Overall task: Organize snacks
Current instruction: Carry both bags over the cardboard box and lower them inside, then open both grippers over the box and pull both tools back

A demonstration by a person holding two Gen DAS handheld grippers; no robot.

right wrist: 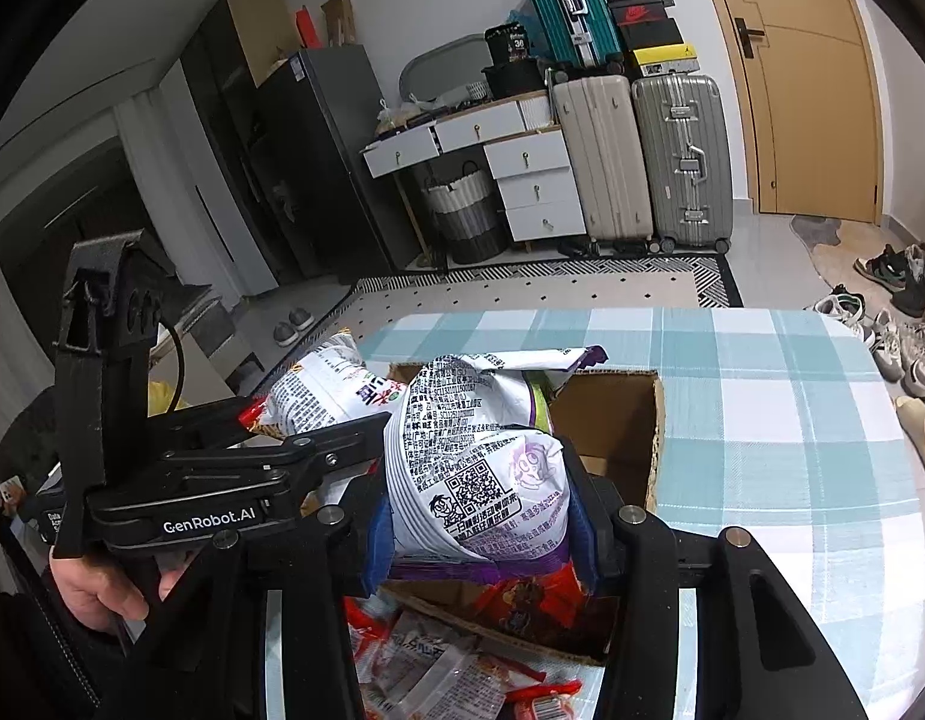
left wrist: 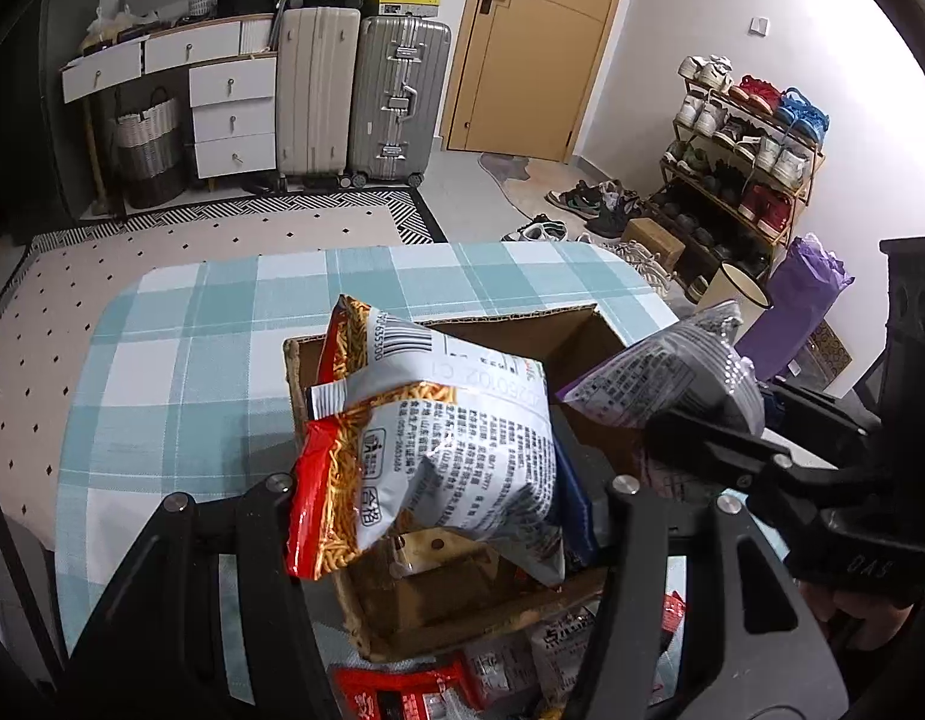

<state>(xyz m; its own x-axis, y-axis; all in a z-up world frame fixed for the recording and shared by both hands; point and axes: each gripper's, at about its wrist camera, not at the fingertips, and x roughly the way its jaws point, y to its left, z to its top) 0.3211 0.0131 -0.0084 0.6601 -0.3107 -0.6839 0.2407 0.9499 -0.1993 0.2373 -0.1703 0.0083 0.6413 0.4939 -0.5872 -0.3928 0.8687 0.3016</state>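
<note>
Left gripper (left wrist: pixel 438 498) is clamping a red noodle-snack bag (left wrist: pixel 426 438); right gripper (right wrist: pixel 480 516) is clamping a purple snack bag (right wrist: pixel 480 468); cardboard box (right wrist: pixel 618 420) beneath both.

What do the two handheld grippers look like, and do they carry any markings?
Both grippers are matte black plastic with angular linkage arms and round silver pivot pins. The left gripper carries white "GenRobot.AI" lettering and a thin black cable behind it. The right gripper shows faint embossed letters on its body.

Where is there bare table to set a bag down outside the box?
Bare checked tablecloth lies left of the cardboard box, and beyond it toward the rug. In the right wrist view, cloth is free right of the box too. The near edge is crowded with small red snack packets.
</note>
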